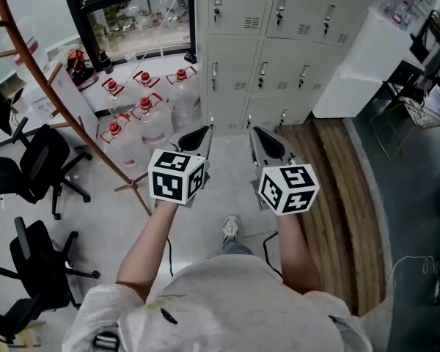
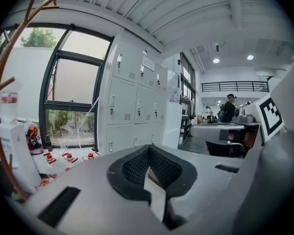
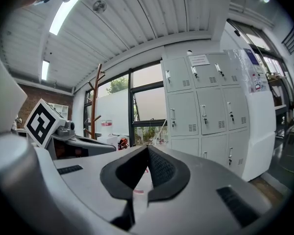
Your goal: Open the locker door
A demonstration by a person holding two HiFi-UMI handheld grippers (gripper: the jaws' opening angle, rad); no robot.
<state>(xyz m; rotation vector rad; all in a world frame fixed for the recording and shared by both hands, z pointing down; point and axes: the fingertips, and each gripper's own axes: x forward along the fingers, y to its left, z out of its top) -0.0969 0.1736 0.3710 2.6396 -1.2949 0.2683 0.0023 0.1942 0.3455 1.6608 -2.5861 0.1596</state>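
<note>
Left gripper (image 1: 207, 129) and right gripper (image 1: 252, 132) closed, empty; lockers (image 1: 279, 46) well ahead, all shut, nothing opened yet.

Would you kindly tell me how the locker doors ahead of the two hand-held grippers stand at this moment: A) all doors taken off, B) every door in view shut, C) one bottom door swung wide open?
B: in the head view every door of the lockers lies flush with its frame, and the left hand-held gripper and right hand-held gripper hang short of them, touching no handle.
</note>
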